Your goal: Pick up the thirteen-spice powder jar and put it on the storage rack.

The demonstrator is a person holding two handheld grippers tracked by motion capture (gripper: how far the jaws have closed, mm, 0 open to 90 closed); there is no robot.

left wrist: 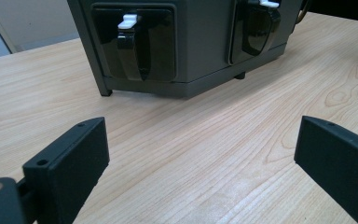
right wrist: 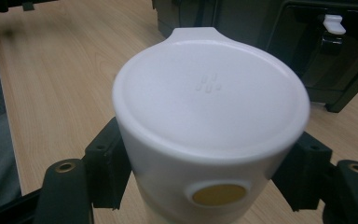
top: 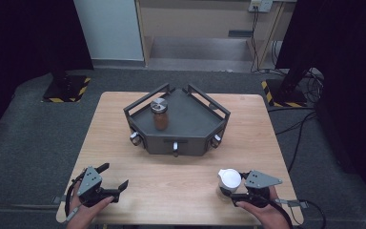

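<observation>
My right gripper (top: 234, 191) is clamped on a white-lidded container (top: 229, 181) at the table's (top: 186, 181) near right edge; I cannot tell its contents. My left gripper (top: 113, 179) rests spread and empty at the near left. I judge the container is bound for the grey tray (top: 198, 121), where a metal-lidded jar (top: 160, 113) of brown stuff stands; next comes a lift forward.

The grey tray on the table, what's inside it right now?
One jar with a silver lid and brown contents stands inside the tray, toward its left side. The rest of the floor looks bare; the strip behind the near wall is hidden.
</observation>
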